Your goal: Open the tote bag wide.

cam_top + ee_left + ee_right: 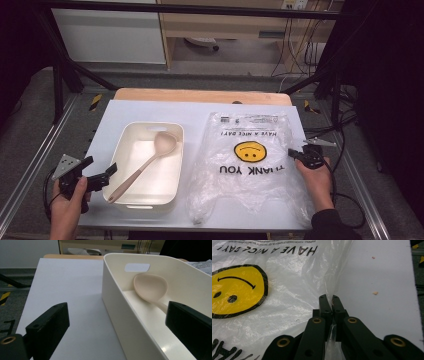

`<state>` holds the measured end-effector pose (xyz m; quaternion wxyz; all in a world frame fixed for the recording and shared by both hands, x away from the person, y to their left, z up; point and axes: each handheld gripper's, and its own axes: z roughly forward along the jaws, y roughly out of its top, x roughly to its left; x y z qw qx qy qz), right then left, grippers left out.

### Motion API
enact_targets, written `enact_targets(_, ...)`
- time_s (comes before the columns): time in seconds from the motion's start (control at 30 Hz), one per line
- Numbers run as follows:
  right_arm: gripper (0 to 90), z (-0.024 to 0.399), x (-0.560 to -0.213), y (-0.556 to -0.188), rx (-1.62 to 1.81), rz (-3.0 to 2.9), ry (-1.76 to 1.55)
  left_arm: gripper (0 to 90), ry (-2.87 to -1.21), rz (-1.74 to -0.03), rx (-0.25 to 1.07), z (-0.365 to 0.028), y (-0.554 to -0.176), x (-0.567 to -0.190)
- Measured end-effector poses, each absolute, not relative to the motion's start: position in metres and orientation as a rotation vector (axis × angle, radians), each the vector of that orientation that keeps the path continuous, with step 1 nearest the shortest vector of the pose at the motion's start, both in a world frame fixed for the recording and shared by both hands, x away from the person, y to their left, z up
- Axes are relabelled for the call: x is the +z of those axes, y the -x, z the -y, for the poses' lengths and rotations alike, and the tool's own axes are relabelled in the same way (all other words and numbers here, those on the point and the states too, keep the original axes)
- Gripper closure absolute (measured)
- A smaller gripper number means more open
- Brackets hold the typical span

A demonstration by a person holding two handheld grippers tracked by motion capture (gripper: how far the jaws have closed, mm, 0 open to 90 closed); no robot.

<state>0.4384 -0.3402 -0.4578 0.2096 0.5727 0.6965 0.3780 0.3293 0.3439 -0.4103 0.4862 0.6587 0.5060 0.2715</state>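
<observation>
A clear plastic bag (pixel 250 160) with a yellow smiley face and "THANK YOU" print lies flat on the white table. My right gripper (pixel 300 154) is at the bag's right edge, its jaws shut on a fold of the bag's film (pixel 331 302). A cream tub (pixel 131 197) holds a beige spoon (pixel 150 162) that leans over its near rim. My left gripper (pixel 107 176) stands open at the tub's near left corner, one jaw outside the tub wall (pixel 125 312) and the other above its inside, touching nothing. The spoon bowl (pixel 150 287) rests against the tub's far end.
The white sheet (pixel 150 112) covers a wooden table whose far edge shows behind it. Black frame bars and cables run on the grey floor at both sides. Small crumbs (pixel 375 293) lie on the sheet right of the bag.
</observation>
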Motion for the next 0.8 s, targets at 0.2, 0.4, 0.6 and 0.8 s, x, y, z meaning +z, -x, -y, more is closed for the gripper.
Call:
enact_targets(0.2, 90.0, 0.347, -0.457, -0.447, 1.055, -1.877, -1.631, 4.9, -1.604, -1.231, 0.665, -0.344, -0.329, -0.410)
enact_targets(0.4, 90.0, 0.355, -0.456, -0.454, 1.055, -1.778, -1.707, 4.9, -1.600, -1.235, 0.665, -0.344, -0.329, -0.411)
enact_targets(0.6, 90.0, 0.363, -0.457, -0.459, 1.058, -1.682, -1.778, 4.9, -1.604, -1.238, 0.667, -0.344, -0.329, -0.411)
enact_targets(0.8, 87.5, 0.358, -0.456, -0.458, 1.040, -1.678, -1.786, 4.9, -1.607, -1.236, 0.668, -0.344, -0.329, -0.411)
